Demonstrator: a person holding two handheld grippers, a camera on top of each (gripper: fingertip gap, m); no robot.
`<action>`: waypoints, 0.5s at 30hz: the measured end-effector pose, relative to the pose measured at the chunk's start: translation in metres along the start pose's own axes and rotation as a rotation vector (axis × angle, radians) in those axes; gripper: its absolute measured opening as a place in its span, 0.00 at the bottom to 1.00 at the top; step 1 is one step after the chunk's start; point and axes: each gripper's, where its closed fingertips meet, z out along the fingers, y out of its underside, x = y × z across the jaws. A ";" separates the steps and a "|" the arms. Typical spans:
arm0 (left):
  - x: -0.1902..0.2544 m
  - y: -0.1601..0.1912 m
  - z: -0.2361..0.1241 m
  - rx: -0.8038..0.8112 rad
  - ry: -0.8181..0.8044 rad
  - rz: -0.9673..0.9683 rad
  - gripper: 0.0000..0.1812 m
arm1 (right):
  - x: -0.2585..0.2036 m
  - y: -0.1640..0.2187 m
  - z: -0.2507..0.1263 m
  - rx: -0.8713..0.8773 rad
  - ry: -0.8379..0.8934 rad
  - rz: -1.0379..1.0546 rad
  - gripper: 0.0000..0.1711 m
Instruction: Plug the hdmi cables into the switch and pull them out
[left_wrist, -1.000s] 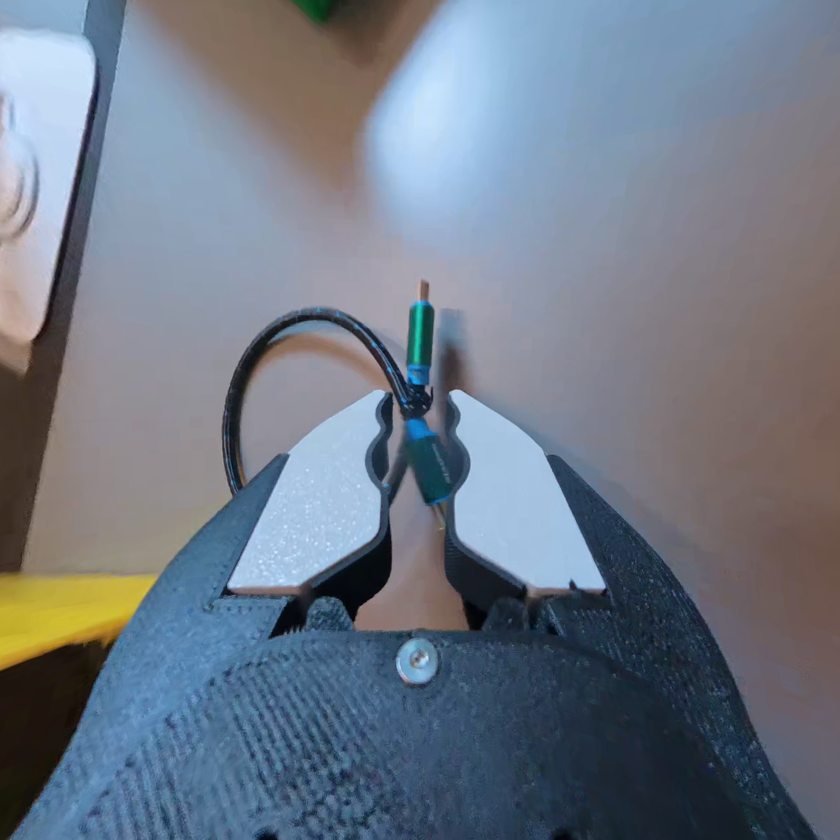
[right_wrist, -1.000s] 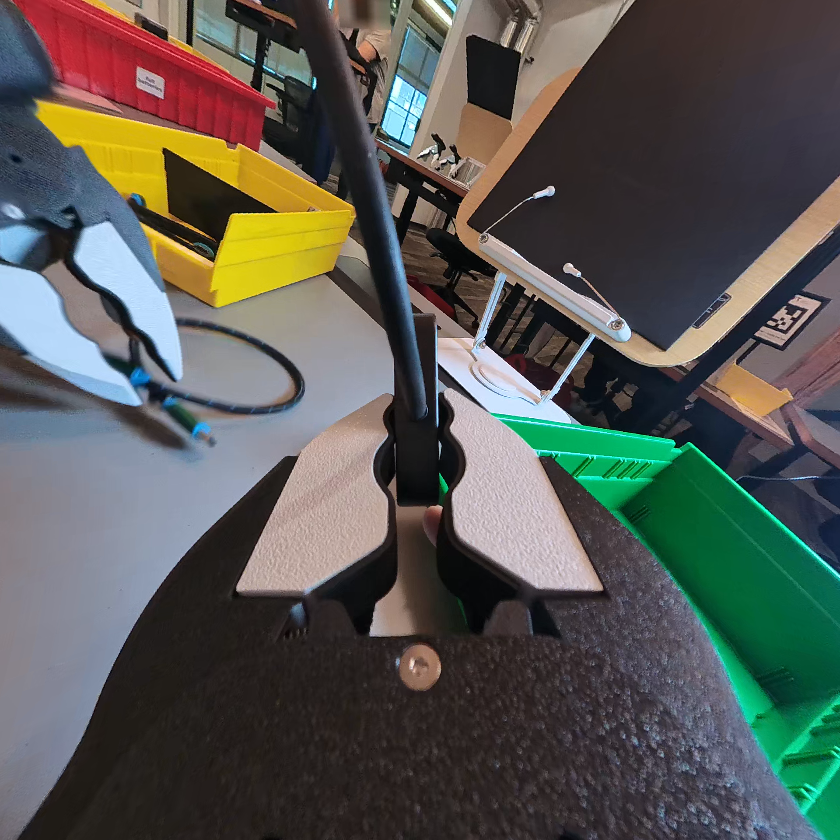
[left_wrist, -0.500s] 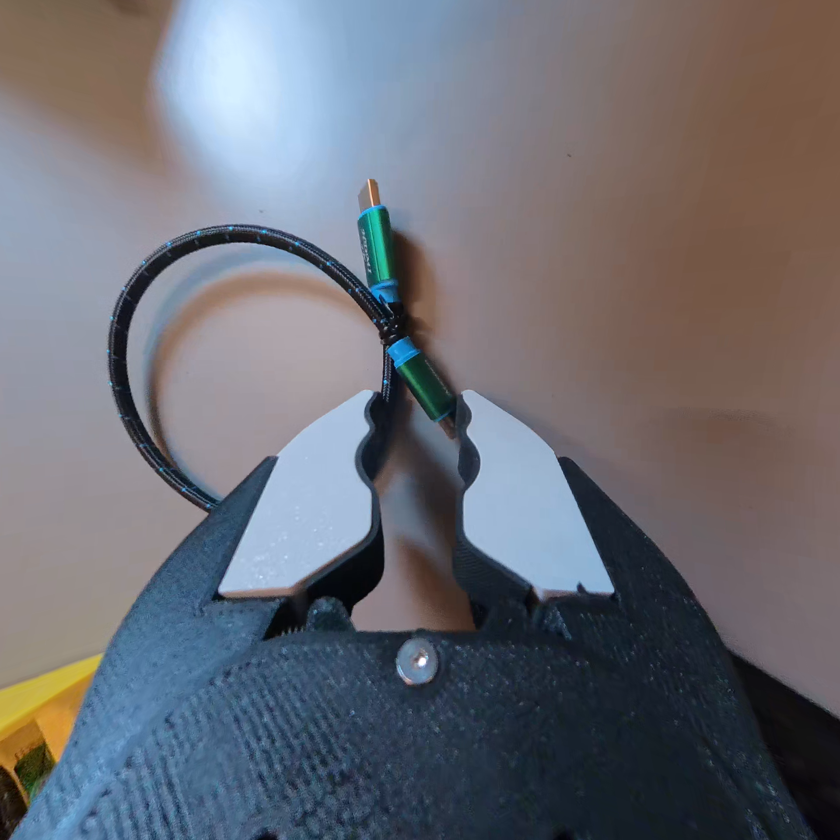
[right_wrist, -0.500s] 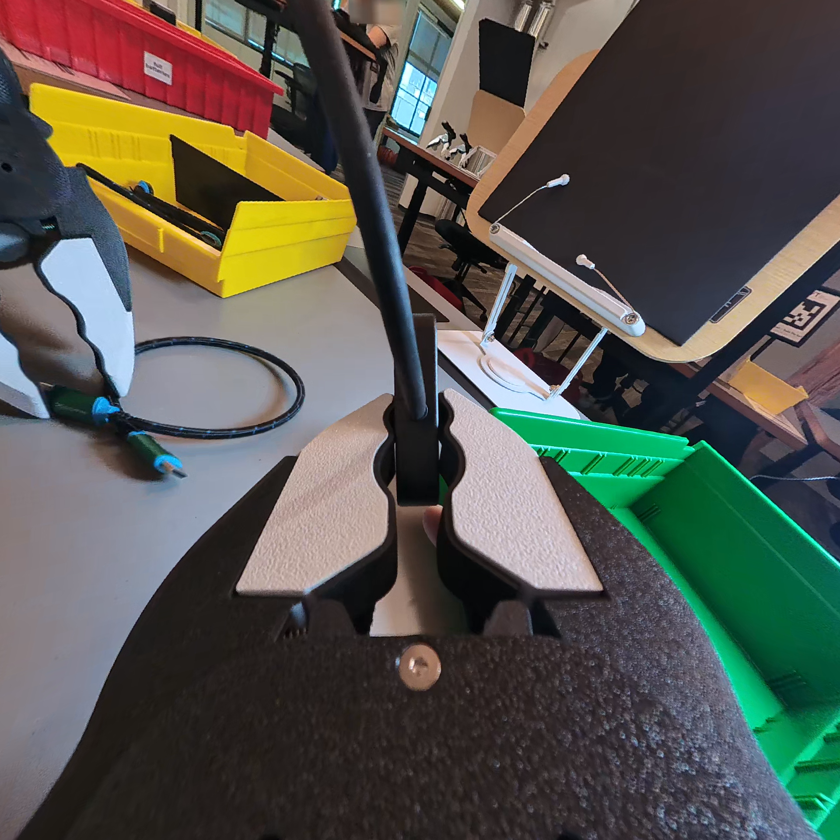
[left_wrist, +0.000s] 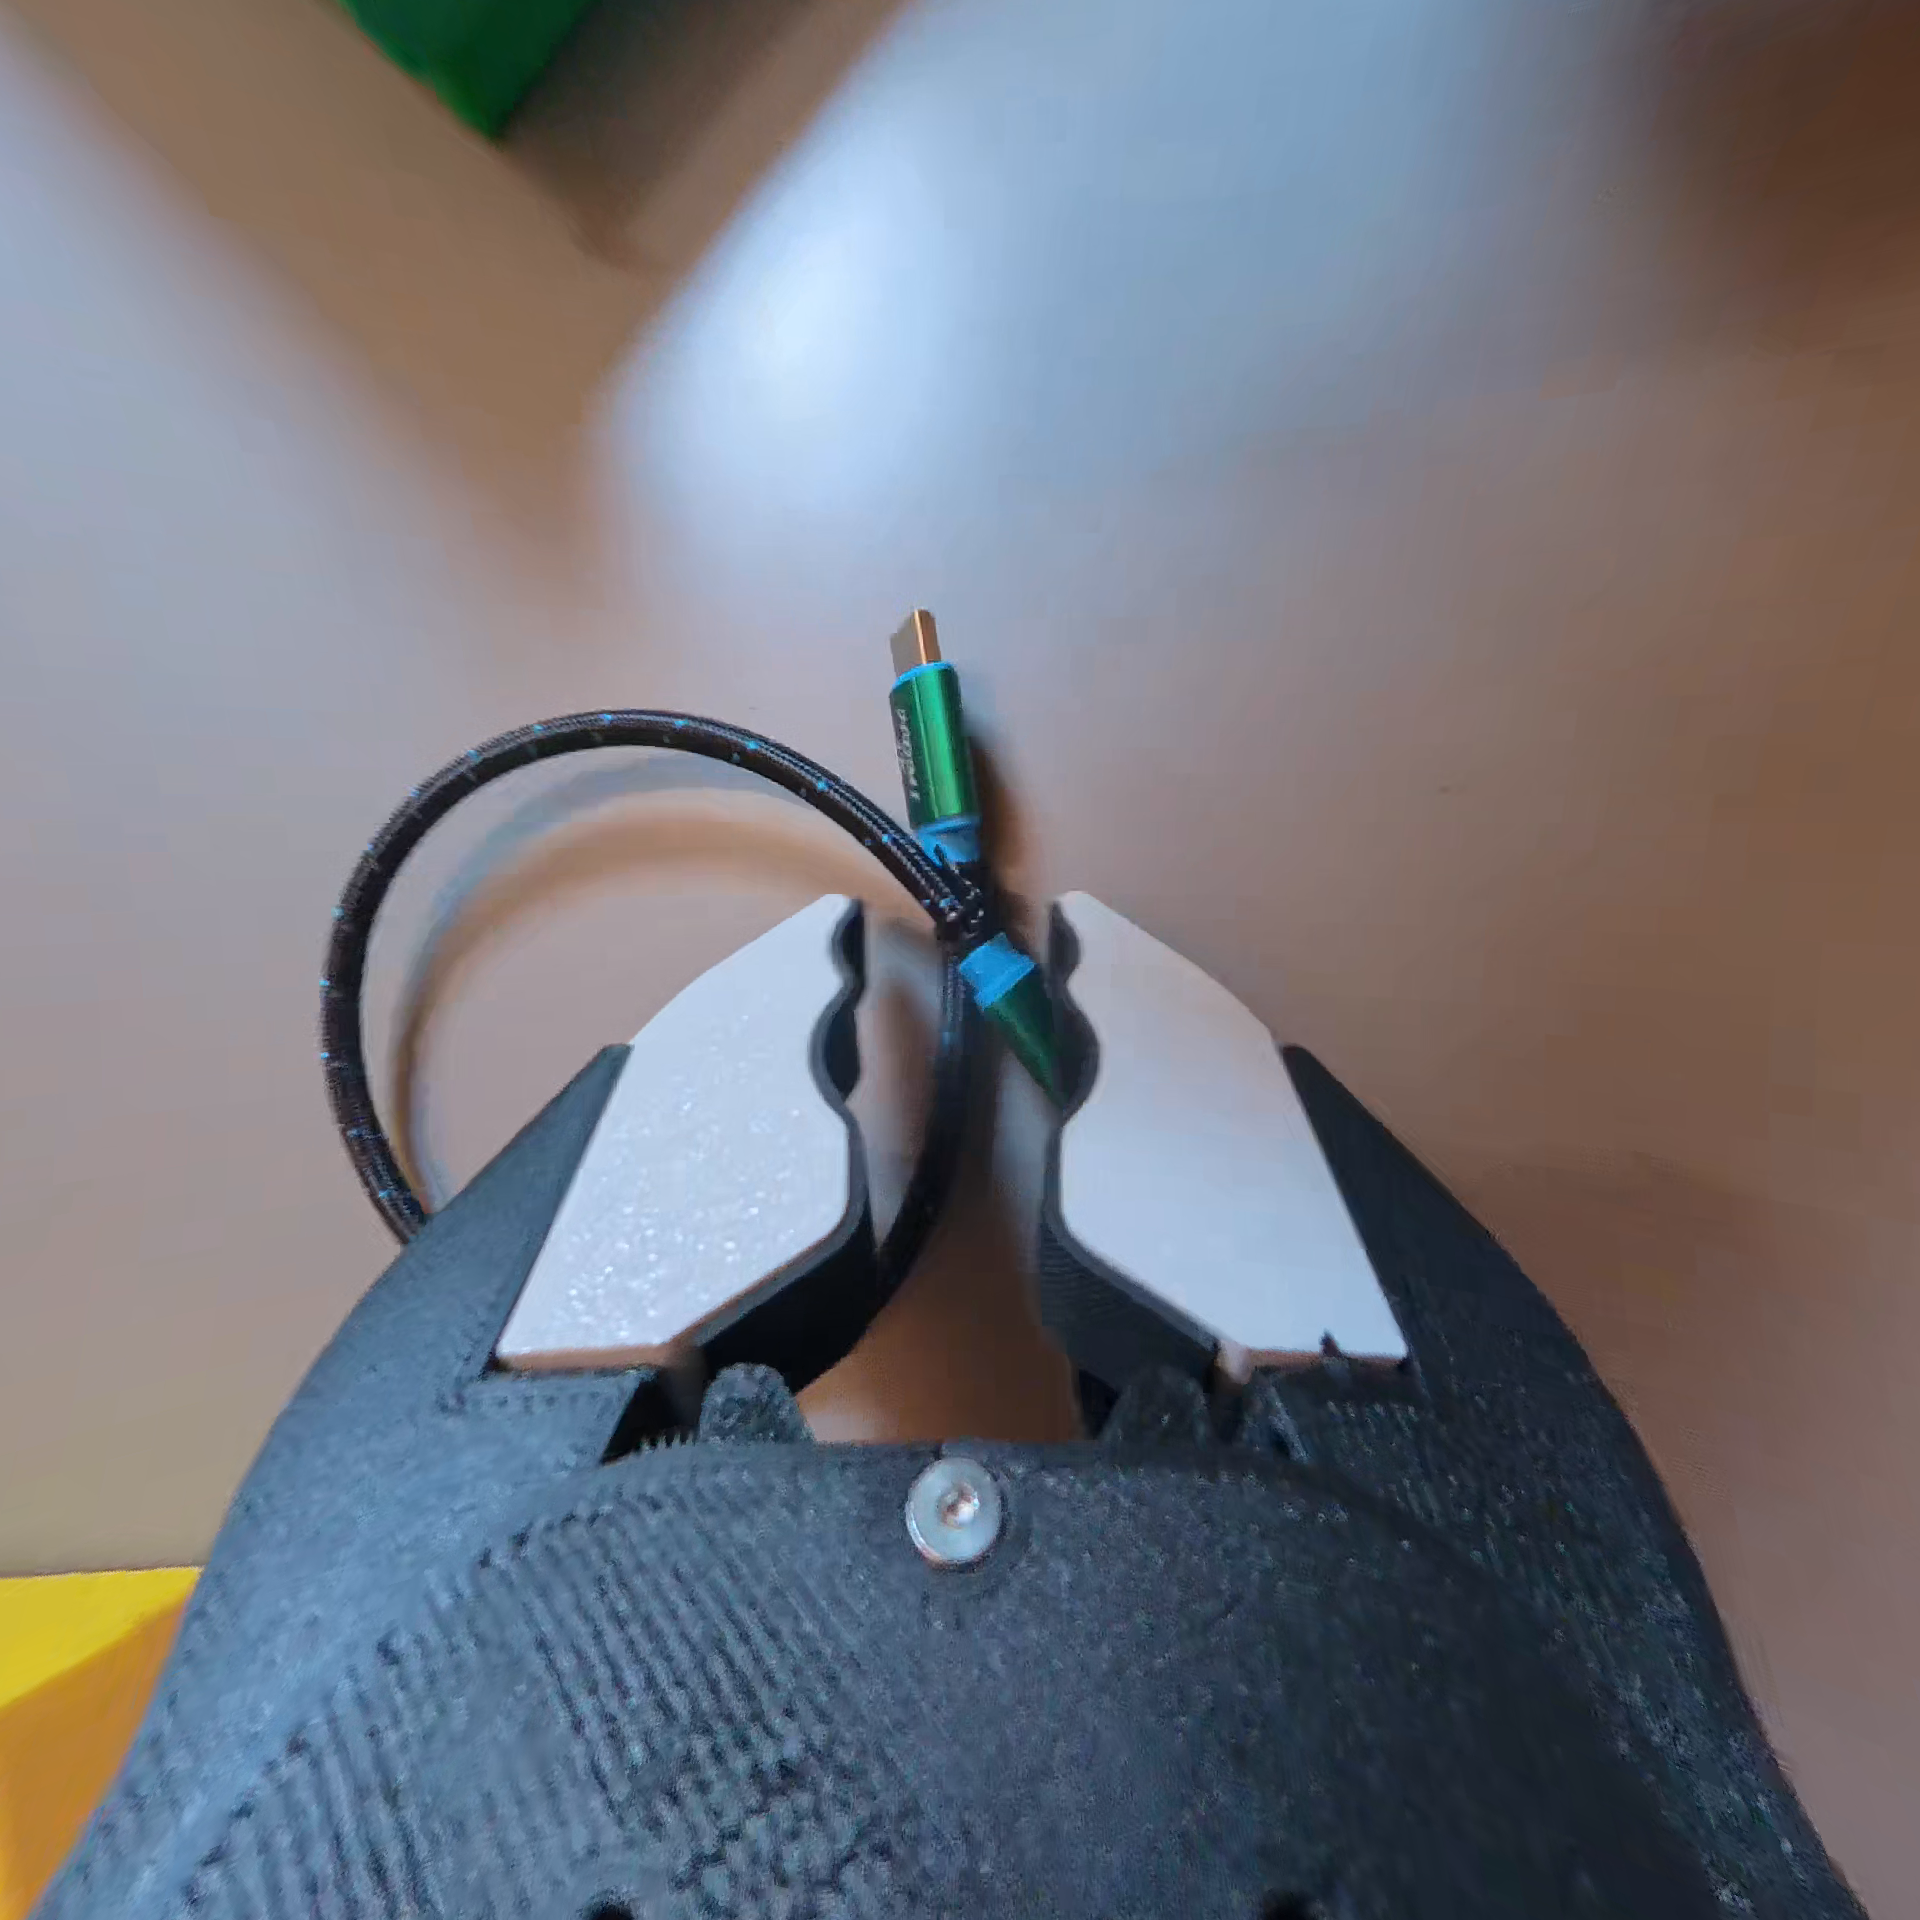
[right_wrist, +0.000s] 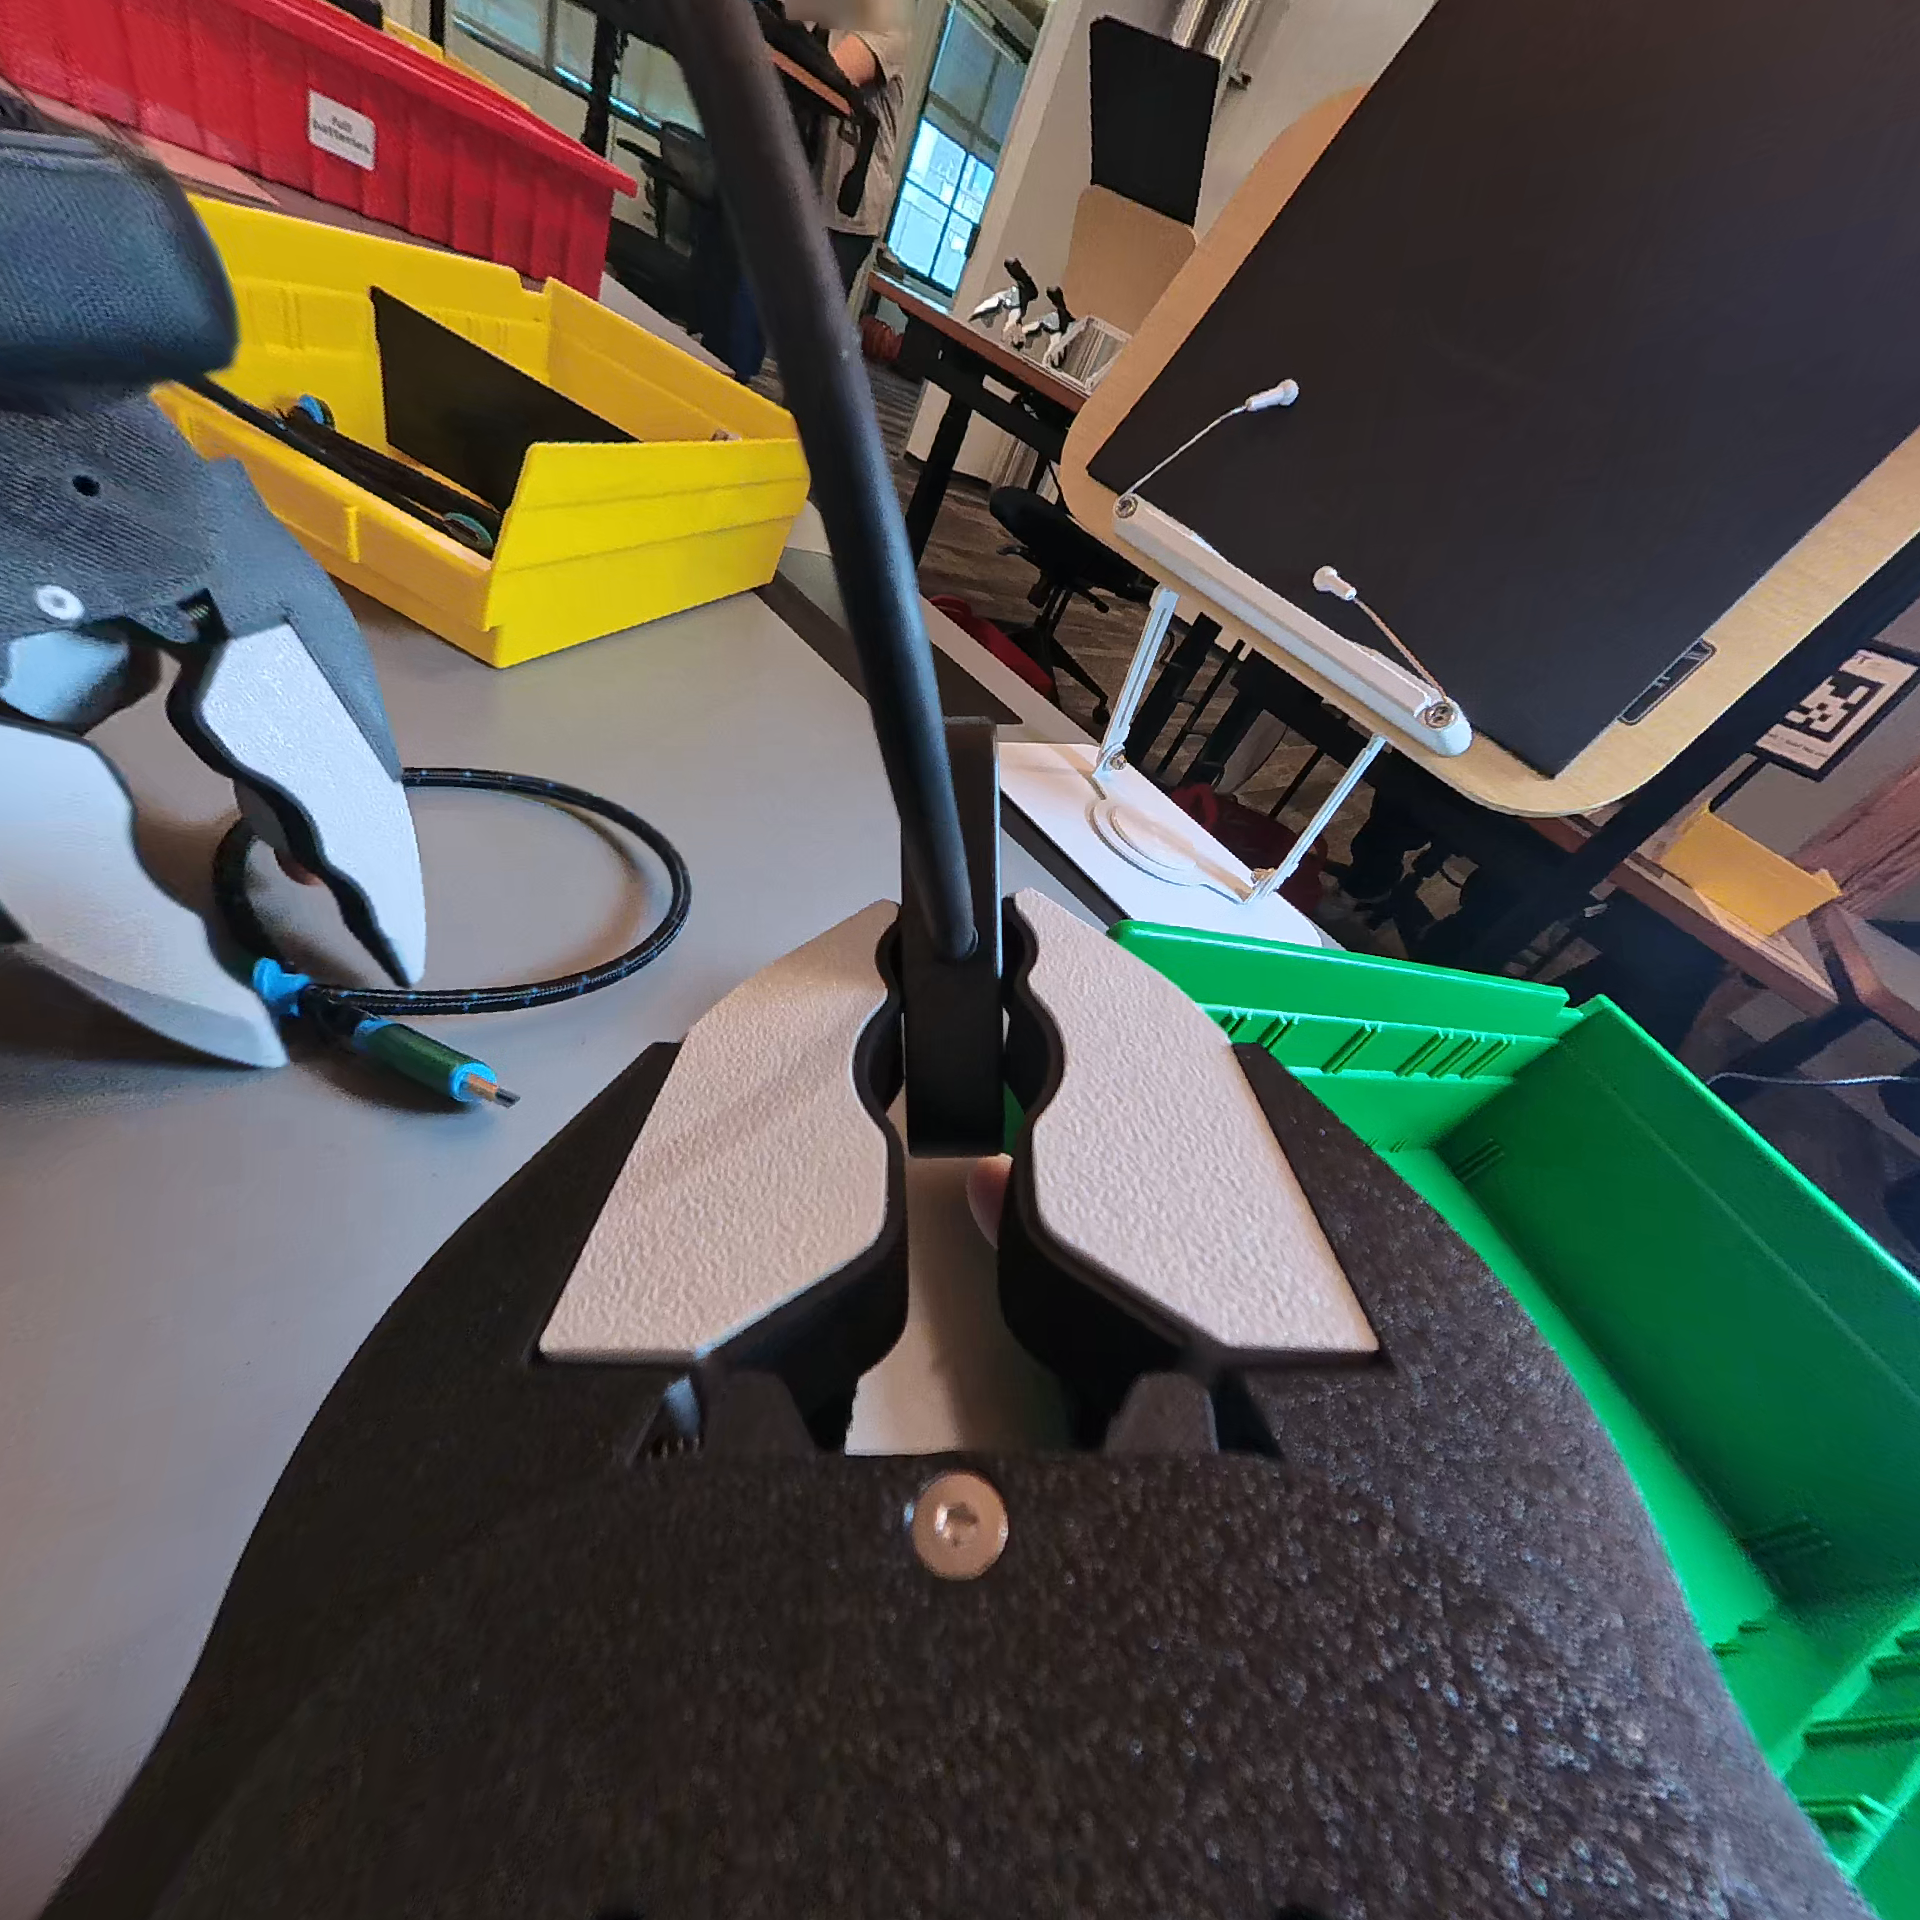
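A short black braided cable (left_wrist: 353, 935) with green metal plugs lies looped on the grey table. One green plug (left_wrist: 930, 748) points away, its gold tip bare. The other green plug (left_wrist: 1013, 1023) sits between the jaws of my left gripper (left_wrist: 956, 914), which is open, close to the right finger. The right wrist view shows the left gripper (right_wrist: 332, 1013) standing over the cable (right_wrist: 665, 883) and the far plug (right_wrist: 416, 1055). My right gripper (right_wrist: 951, 914) is shut on a black rectangular plug (right_wrist: 951, 1039) whose thick black cable (right_wrist: 831, 416) rises up and left. No switch shows.
A yellow bin (right_wrist: 623, 520) and a red bin (right_wrist: 436, 135) stand at the back left. A green bin (right_wrist: 1558, 1195) lies to the right of my right gripper. A dark board on a white stand (right_wrist: 1558, 364) leans behind it. A person stands far back. My hands' fingertips stand some 20 cm from each other.
The left gripper let the green-ended cable down onto the table and opened. It has since moved forward, so the near plug is between its open jaws. The right gripper keeps its hold.
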 end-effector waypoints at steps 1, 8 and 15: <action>-0.002 0.001 0.001 -0.011 -0.015 0.019 0.15 | 0.000 -0.001 -0.001 0.003 0.001 -0.004 0.08; -0.039 0.013 -0.002 -0.064 -0.210 0.145 0.07 | -0.004 -0.008 -0.005 0.022 -0.004 -0.107 0.08; -0.103 -0.006 -0.069 0.085 -0.647 0.248 0.06 | -0.031 -0.009 -0.005 0.035 -0.021 -0.499 0.08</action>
